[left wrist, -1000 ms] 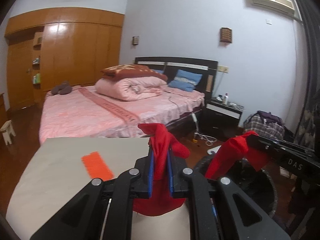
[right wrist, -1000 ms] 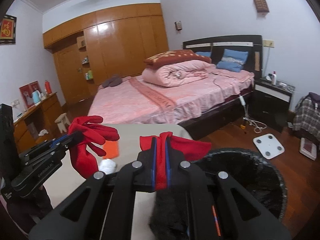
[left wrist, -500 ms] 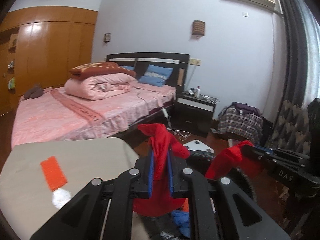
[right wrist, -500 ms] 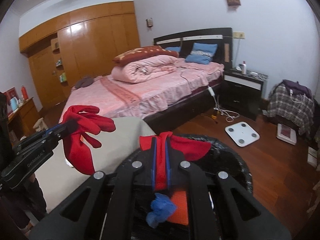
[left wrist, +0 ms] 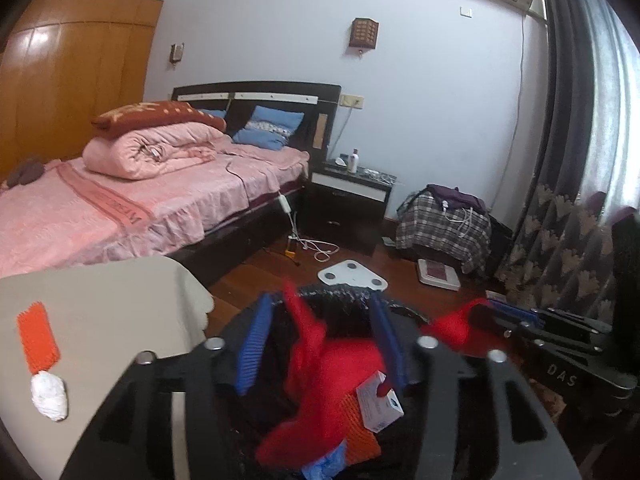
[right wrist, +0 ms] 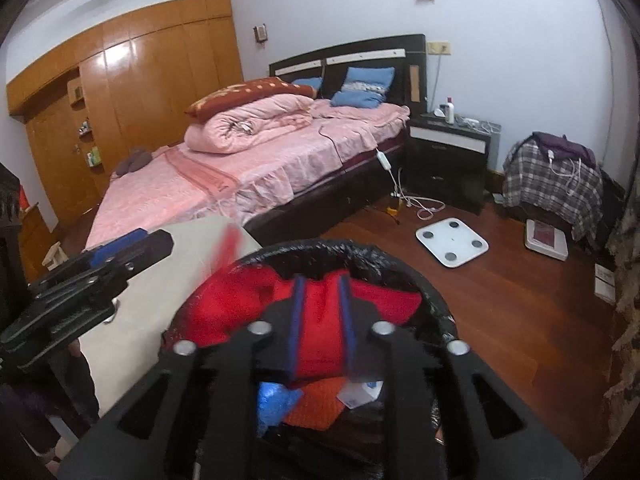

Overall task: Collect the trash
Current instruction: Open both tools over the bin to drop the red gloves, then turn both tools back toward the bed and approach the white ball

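Observation:
My left gripper (left wrist: 320,340) hangs over the black-lined trash bin (left wrist: 340,292). Its jaws are opening, and a red glove (left wrist: 320,384) drops loose between the blue pads (left wrist: 256,344) into the bin. My right gripper (right wrist: 322,320) is over the same bin (right wrist: 320,248), its jaws also opening. A second red glove (right wrist: 322,340) sits between its pads, slack. In the left wrist view the right gripper (left wrist: 484,312) shows this glove (left wrist: 452,328) at its tip. Seen from the right wrist, the left gripper (right wrist: 160,242) stands at the left with bare tips.
The bin holds a blue glove (right wrist: 272,400), an orange piece (right wrist: 316,404) and a small white box (left wrist: 378,404). A beige table (left wrist: 120,320) on the left carries an orange strip (left wrist: 38,344) and a white paper wad (left wrist: 48,396). Beyond lie a bed, a nightstand and a floor scale (right wrist: 452,246).
Both grippers moved from above the table edge to over the bin and tipped downward. Both jaws, shut on red gloves before, have parted; the left glove is falling.

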The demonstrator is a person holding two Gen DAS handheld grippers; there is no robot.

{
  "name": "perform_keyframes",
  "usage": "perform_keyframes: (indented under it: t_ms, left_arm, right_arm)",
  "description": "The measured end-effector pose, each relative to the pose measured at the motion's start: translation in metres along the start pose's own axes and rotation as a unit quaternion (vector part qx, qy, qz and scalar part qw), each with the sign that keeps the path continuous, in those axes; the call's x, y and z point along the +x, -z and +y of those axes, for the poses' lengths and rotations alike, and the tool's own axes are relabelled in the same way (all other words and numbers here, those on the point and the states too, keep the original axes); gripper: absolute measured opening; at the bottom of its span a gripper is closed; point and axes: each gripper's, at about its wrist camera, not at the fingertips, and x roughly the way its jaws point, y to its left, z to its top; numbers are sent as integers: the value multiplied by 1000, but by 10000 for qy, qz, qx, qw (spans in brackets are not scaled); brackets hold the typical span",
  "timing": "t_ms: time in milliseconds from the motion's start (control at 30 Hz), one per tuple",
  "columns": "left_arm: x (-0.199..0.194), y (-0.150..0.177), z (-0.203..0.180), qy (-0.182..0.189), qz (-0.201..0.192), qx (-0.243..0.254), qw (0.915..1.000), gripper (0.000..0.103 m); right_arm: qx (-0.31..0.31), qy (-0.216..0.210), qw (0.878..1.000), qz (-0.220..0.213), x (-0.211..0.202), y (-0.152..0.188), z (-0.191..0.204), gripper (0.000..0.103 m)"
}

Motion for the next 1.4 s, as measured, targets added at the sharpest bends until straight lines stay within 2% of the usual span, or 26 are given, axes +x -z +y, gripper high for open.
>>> perform_keyframes:
  t_ms: [100, 133, 167, 233, 333, 467, 767, 1200, 1400]
  left_arm:
    - [0, 2, 4, -80, 16, 13, 10000, 60]
    - [-1, 2, 7, -119, 15, -10, 9999, 63]
    - [-3, 2, 9, -164, 5, -32, 9999, 67]
    - [-9, 3, 18, -315, -42, -81, 9995, 73]
    - [-18, 3, 33, -614, -83, -131, 9980, 88]
    - [-34, 4, 58, -969, -129, -230, 9949, 96]
    - [-83, 23, 111, -1777, -161, -401, 9831, 97]
    - [-148, 56, 191, -2838, -142, -730, 9560, 97]
    - [-171, 71, 224, -3206, -122, -899, 9429, 97]
  right_arm:
    - [53, 87, 9999, 38, 3, 5, -4, 41]
    - [62, 104, 9999, 42, 2, 6, -5, 51]
    - [72, 143, 9999, 37, 2, 7, -5, 58]
    - [80, 258, 9996, -17, 0, 9, -4, 86]
    - [103, 351, 9992, -141, -4, 9, 1, 96]
    - [141, 276, 9994, -166, -4, 9, 9, 97]
    - [-91, -89, 9999, -102, 2, 7, 57, 98]
    - [-583, -840, 9947, 53, 21, 6, 150, 98]
    - [-815, -1197, 9894, 126, 37, 9, 200, 98]
